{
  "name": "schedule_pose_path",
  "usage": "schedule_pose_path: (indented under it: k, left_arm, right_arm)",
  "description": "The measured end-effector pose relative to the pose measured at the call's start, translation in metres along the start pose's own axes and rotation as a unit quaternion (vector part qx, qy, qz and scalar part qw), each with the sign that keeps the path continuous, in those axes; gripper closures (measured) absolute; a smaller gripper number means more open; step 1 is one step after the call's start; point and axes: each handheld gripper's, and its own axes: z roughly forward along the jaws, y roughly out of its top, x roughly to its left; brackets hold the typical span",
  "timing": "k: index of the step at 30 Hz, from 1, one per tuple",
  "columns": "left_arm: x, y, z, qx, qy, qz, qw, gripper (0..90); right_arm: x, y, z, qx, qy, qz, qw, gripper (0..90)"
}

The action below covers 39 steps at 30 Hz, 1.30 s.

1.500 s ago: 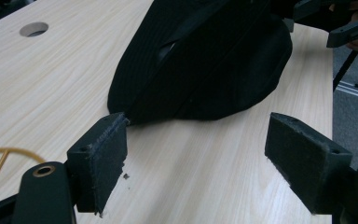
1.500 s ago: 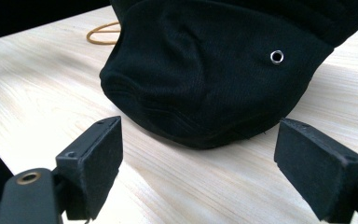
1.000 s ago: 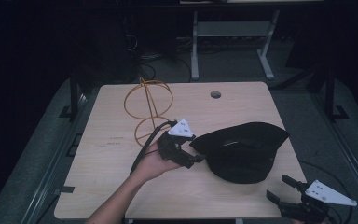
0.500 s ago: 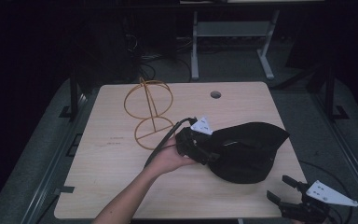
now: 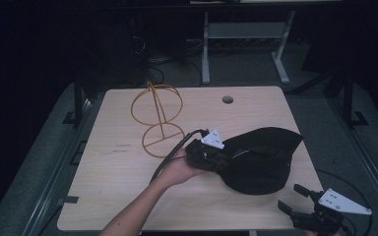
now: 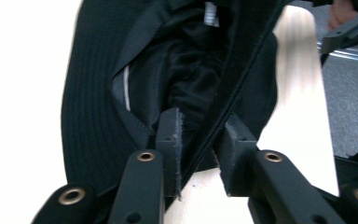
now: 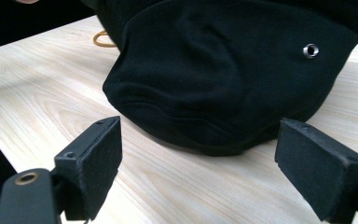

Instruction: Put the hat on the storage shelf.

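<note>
A black hat (image 5: 261, 160) lies on the table (image 5: 118, 167), right of a yellow wire stand (image 5: 158, 118). The left gripper (image 6: 198, 149) pinches the hat's brim; the right gripper (image 7: 198, 163) gapes wide, empty, just beside the hat. Grey floor (image 5: 334, 118) surrounds the table.

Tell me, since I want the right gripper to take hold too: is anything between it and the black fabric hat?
Nothing visible. The right gripper is open, and only bare light wooden table lies between it and the black fabric hat, whose brim sits between the left gripper's jaws.
</note>
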Motion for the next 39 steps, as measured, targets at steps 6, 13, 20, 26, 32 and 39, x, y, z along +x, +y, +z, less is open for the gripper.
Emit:
schedule_pose_path:
  k: [6, 13, 20, 26, 32, 39]
  left_arm:
    - [-0.009, 0.002, 0.002, -0.006, -0.015, 0.023, 0.9996, 83.6]
    - [-0.012, 0.006, -0.003, -0.036, -0.026, 0.017, 0.9988, 85.9]
    - [-0.011, 0.012, -0.011, -0.063, -0.031, -0.002, 0.9975, 86.0]
    - [-0.009, 0.024, -0.016, -0.088, -0.031, -0.018, 0.9955, 86.2]
    - [-0.009, 0.036, -0.015, -0.101, -0.039, -0.026, 0.9938, 86.3]
    - [-0.02, 0.051, -0.008, -0.107, -0.052, -0.014, 0.9928, 86.3]
  right_arm:
    - [0.0, 0.001, 0.004, -0.001, 0.004, 0.004, 1.0, 14.4]
    - [0.002, 0.004, 0.012, -0.001, 0.017, 0.006, 0.9998, 14.4]
    - [0.012, 0.014, 0.018, -0.014, 0.024, -0.004, 0.9996, 14.1]
    - [0.019, 0.022, 0.024, -0.015, 0.014, -0.014, 0.9997, 13.5]
    - [0.019, 0.026, 0.024, -0.021, 0.001, -0.013, 0.9997, 12.3]
    - [0.028, 0.033, 0.032, -0.017, -0.002, -0.042, 0.999, 12.2]
